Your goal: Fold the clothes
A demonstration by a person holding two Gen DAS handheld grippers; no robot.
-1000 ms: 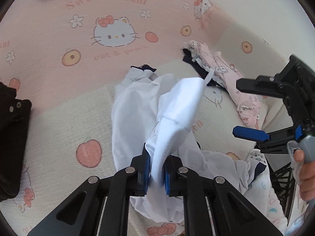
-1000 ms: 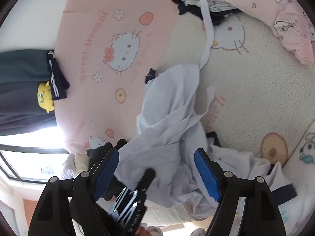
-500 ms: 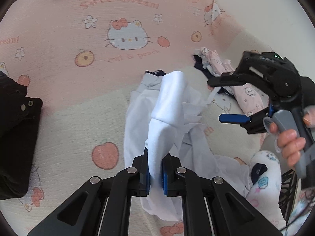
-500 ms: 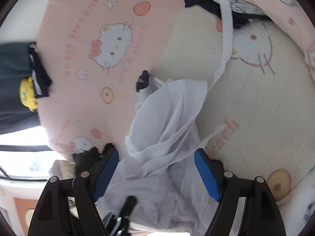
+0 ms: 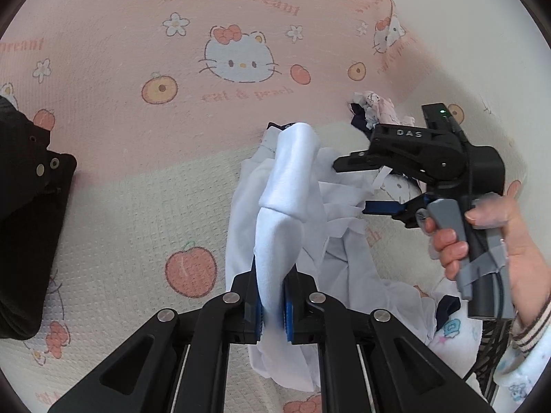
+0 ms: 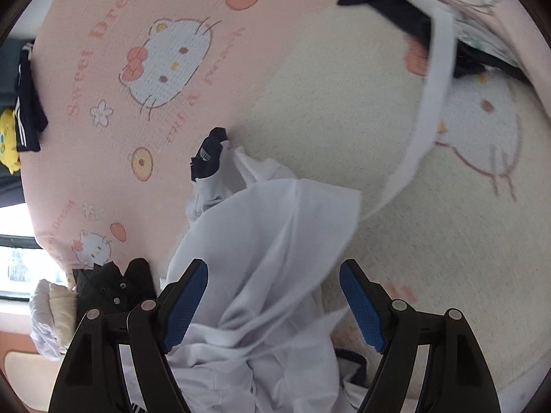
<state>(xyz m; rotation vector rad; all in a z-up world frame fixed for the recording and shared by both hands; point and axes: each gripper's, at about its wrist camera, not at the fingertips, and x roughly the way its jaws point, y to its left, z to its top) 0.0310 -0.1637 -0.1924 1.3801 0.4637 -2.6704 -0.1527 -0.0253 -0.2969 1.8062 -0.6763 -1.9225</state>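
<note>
A crumpled white garment (image 5: 292,206) with a navy trim lies on the pink and cream cartoon bedsheet (image 5: 137,137). My left gripper (image 5: 273,306) is shut on a raised fold of it, which stands up from the blue pads. To the right, a hand holds my right gripper (image 5: 347,186), jaws wide, at the garment's right side. In the right wrist view the white garment (image 6: 275,241) fills the space between and ahead of the right gripper (image 6: 273,303), whose blue pads do not press it. A white strap (image 6: 430,110) trails from it toward the upper right.
A pink printed garment with dark pieces (image 5: 375,110) lies at the sheet's far right, seen as the dark pile (image 6: 396,3) in the right wrist view. A black garment (image 5: 24,213) sits at the left edge. A striped navy piece (image 6: 27,103) and a yellow toy (image 6: 8,137) lie by the window.
The right gripper has come in from the right edge and lower, up to the white garment. The left gripper keeps its hold; the held fold now stands more upright.
</note>
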